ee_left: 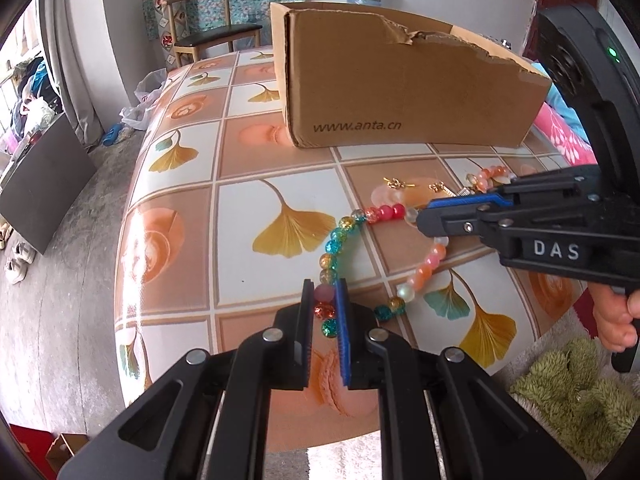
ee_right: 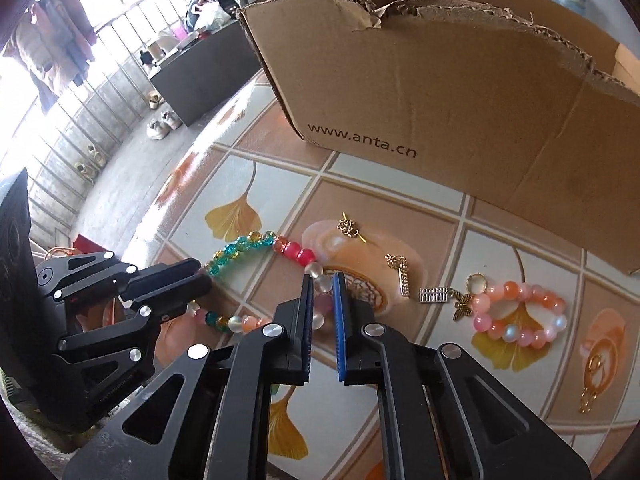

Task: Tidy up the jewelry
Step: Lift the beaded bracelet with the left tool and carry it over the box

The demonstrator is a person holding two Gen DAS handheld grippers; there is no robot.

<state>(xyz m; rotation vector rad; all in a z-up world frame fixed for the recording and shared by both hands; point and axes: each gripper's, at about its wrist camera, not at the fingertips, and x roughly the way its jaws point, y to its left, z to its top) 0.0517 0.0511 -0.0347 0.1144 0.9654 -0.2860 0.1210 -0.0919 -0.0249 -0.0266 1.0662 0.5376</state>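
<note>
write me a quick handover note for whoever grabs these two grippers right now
Left hand-held gripper: shut on the long bead necklace at its near end.
Right hand-held gripper: shut on the same necklace at its pale-bead side.
The necklace lies on the tablecloth. The small pink bracelet with butterfly charm, and two gold earrings, lie loose in front of the cardboard box.
Done: nothing seen boxed; the box's inside is hidden.
Left: probably lift the necklace into the box, then the bracelet and earrings.

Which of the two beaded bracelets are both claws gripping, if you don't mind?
The long multicoloured bracelet with teal and amber beads; the small pink-orange bracelet with the butterfly charm lies untouched.
</note>
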